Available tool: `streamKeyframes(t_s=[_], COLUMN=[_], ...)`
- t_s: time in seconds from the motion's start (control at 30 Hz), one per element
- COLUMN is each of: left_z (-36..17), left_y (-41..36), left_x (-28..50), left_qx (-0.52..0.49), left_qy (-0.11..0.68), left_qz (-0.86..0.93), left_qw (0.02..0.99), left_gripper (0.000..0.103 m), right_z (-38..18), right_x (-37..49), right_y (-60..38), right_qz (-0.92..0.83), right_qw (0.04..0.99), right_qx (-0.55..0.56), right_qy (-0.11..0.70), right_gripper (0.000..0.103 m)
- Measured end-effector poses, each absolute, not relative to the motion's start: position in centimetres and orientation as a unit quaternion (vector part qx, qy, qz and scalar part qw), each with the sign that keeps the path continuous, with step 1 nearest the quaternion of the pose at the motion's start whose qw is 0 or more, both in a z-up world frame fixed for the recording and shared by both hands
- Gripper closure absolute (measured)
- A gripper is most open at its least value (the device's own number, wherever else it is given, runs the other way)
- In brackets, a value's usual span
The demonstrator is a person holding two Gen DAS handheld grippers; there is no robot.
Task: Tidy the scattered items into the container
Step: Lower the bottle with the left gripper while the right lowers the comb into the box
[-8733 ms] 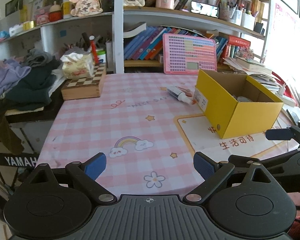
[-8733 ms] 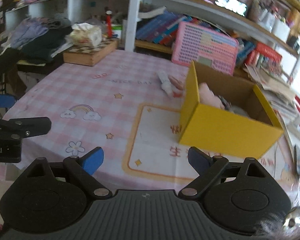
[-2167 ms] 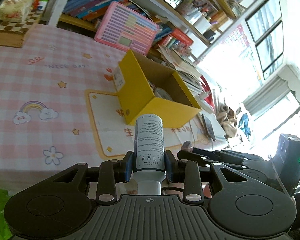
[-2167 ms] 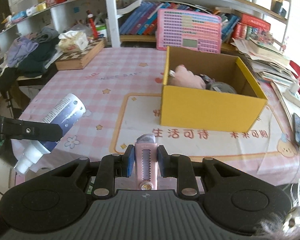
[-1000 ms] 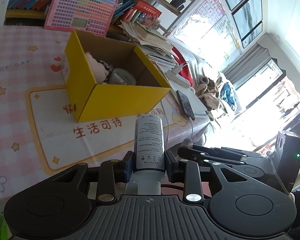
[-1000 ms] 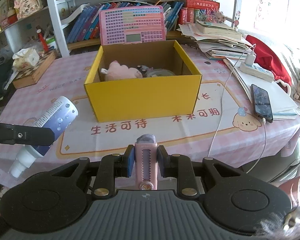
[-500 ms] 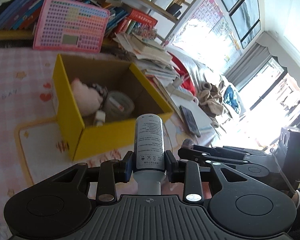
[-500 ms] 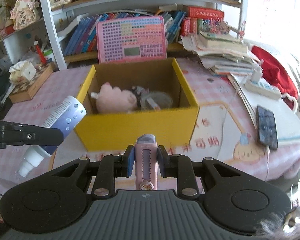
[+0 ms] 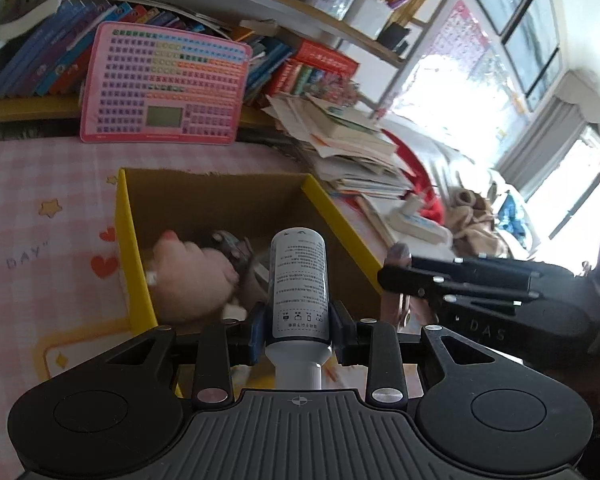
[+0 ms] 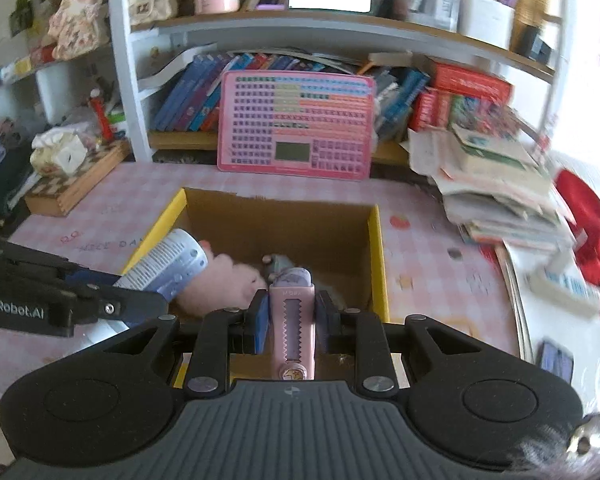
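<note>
**Both grippers loaded and poised over the yellow box**

A cluttered study corner: bookshelves point(image 10: 260, 64) crammed with books run across the back at twelve o'clock, and a pink toy keyboard panel point(image 10: 296, 126) leans against the lower shelf. Below them spreads a table under a pink checked cloth point(image 10: 112, 208), with a slumped pile of papers point(image 10: 496, 184) at three o'clock.

The yellow cardboard box point(image 10: 376, 248), the container for this tidy-up, sits open-topped in the middle of the cloth, dead ahead of both cameras. That suits dropping things in from above. Inside it already lie a pink plush toy point(image 10: 224, 284) and some greyish items, too blurred to name.

The white spray bottle point(image 9: 299, 284) stands base-forward between the fingers, its nozzle end back toward the camera, so it can probably fall straight in once let go. The left gripper point(image 9: 298, 326) is clamped on the lower part of its body, blue pads pressing both sides, over the box's near wall at six o'clock.

The pink utility knife point(image 10: 292, 320) is smaller. The right gripper point(image 10: 291, 318) is clenched tight on it, nose forward, over the box's near edge. In the left wrist view this gripper sits at three o'clock, just beside the box's right wall.

Neither item is in the box yet; releasing looks like the next step.
</note>
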State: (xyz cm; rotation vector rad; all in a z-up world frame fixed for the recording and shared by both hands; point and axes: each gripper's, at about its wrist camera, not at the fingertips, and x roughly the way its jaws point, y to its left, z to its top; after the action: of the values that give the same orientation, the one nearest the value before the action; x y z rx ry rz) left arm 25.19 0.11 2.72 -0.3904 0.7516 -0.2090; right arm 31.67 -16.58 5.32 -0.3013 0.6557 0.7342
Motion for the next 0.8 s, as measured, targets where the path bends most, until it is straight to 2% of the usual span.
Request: streamKeyframes(t_s=[0.3, 0.53, 0.8], left_z=[0.4, -1.1, -1.5], left_y=[-1.6, -2.0, -2.5], left_x=[29.9, 31.4, 32.3], left_qx=[-0.140, -0.126, -0.099], left_qy=[0.405, 0.426, 0.428], left_qz=[-0.053, -0.016, 0.009], left_qw=[0.902, 0.896, 0.898], left_gripper=[0.072, 0.072, 0.071], right_z=[0.6, -2.1, -2.9], right_x=[39.8, 42.0, 43.3], right_y=[-11.6, -8.6, -7.1], right_qz=[0.404, 0.437, 0.459], right_qw=[0.814, 0.774, 0.755], right_qx=[-0.216, -0.267, -0.275], right_qy=[0.356, 0.373, 0.380], right_gripper=[0.080, 0.080, 0.080])
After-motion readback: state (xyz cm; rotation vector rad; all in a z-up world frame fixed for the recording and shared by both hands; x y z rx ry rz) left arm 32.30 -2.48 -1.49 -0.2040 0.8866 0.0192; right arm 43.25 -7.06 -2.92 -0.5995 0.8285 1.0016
